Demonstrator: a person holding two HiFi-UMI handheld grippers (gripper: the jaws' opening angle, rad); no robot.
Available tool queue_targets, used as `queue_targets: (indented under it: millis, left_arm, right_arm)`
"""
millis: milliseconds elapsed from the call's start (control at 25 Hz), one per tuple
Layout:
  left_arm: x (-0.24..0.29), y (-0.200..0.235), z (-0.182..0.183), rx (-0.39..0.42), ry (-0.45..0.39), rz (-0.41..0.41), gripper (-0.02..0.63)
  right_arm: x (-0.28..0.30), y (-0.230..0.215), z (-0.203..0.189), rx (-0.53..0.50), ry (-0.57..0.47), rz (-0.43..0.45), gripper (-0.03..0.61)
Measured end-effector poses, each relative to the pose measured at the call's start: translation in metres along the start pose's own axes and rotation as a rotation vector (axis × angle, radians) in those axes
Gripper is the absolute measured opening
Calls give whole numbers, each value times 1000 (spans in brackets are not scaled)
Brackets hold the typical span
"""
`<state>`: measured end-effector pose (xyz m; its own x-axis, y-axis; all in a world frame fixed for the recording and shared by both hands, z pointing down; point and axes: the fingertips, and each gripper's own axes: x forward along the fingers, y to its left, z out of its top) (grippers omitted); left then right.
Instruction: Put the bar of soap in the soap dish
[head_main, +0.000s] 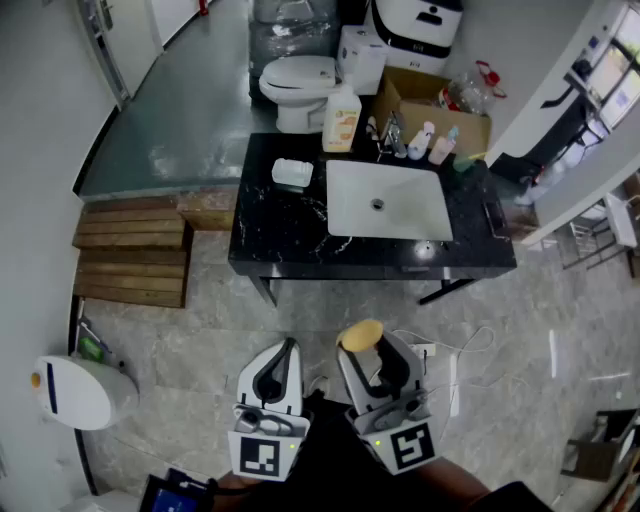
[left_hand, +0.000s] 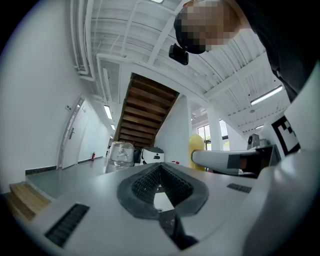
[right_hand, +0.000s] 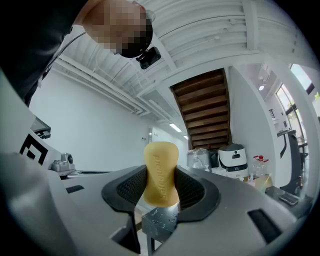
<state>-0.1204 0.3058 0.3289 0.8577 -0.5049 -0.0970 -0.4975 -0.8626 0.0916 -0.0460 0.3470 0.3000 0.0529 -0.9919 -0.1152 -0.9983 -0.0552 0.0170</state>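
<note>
soap bar (right_hand: 161, 172) sits clamped in the right tool (head_main: 368, 345), far from the sink (head_main: 385, 200). left tool (head_main: 288, 350) is pinched together, empty. soap dish (head_main: 292, 172) is just left of the sink.

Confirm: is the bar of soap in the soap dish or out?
Out. The right gripper holds the bar of soap in its jaws, away from the soap dish on the counter.

My head camera looks steeply down from above, with the left gripper (head_main: 288, 350) and right gripper (head_main: 368, 345) near, at the bottom edge, and the black counter (head_main: 290, 235) farther off. Each gripper camera sits low and close behind its own jaws, facing the far end of the room, tilted slightly upward. Both share the wooden stair underside (left_hand: 146, 114) and the white-and-black appliance (right_hand: 233, 160), which my head view catches at its far edge.
</note>
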Motion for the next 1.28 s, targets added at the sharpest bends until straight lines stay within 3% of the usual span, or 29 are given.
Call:
queue_targets:
  millis: [720,1280]
  left_arm:
    - [-6,-7,-6,7,9,107,0]
    - [29,-5,-27,-14,66,75,0]
  right_arm:
    - [-37,-41,-3,132,-25,-7,170]
    - [-20,-51,-18,112,7,14,170]
